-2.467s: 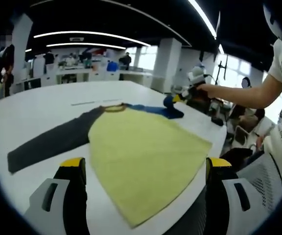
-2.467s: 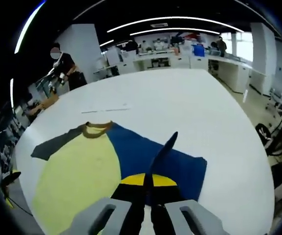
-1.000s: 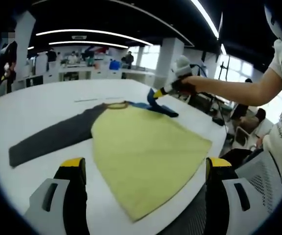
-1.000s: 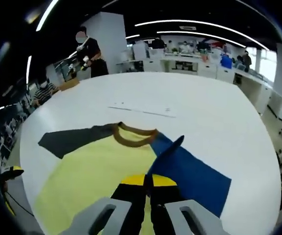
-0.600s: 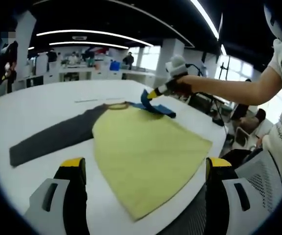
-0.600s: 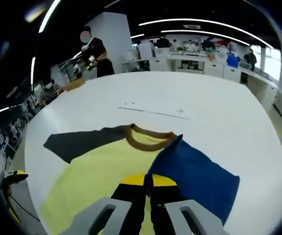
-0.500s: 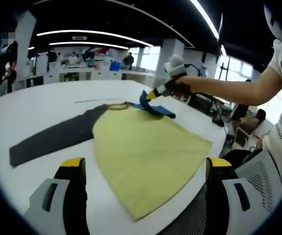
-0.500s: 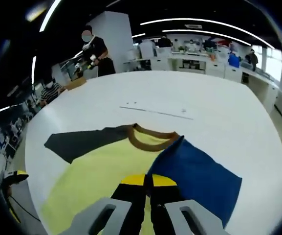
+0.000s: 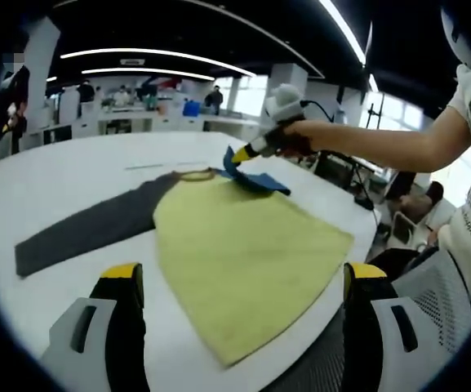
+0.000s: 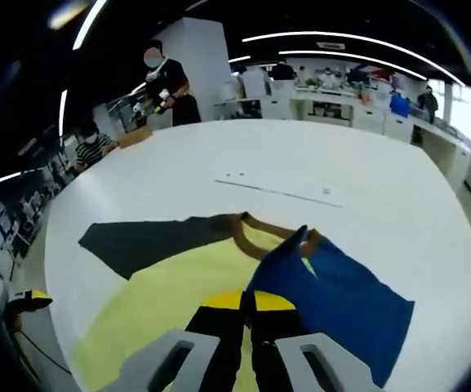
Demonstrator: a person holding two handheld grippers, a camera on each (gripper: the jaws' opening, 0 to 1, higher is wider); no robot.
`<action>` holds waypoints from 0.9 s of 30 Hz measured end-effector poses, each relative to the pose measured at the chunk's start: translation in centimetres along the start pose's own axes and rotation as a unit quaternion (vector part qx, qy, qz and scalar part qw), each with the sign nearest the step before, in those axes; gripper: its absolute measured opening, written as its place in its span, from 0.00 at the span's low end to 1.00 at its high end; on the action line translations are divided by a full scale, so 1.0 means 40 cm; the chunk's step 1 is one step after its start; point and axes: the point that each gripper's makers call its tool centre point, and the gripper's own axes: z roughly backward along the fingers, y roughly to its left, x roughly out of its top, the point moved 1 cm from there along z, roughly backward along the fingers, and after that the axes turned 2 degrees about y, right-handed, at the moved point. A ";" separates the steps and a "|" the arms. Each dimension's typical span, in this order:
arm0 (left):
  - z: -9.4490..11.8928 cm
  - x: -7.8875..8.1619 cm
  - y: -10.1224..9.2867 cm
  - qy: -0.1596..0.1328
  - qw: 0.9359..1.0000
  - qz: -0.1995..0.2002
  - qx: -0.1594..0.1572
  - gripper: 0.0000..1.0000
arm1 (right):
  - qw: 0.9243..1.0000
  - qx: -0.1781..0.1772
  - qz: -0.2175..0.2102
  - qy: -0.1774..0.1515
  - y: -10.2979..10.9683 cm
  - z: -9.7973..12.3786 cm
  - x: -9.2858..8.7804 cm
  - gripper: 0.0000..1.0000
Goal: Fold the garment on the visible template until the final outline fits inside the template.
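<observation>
Blue sleeve of the raglan shirt is pinched between the pressed-together jaws of the right gripper and lifted over the yellow body, seemingly to fold it inward. One shirt lies flat on the white surface, its single grey sleeve stretched out. Left gripper hovers at the hem, jaws spread, holding nothing.

One garment, two grippers
</observation>
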 end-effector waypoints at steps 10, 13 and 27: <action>0.006 -0.005 0.007 0.001 1.000 0.006 0.007 0.98 | 1.000 0.015 0.015 0.001 0.048 -0.019 0.023 0.00; 0.006 -0.006 0.008 0.001 1.000 0.007 0.007 0.98 | 1.000 0.019 0.023 0.001 0.064 -0.024 0.029 0.00; 0.002 -0.006 0.012 0.001 1.000 0.010 0.008 0.98 | 0.998 0.042 0.044 0.009 0.137 -0.057 0.039 0.00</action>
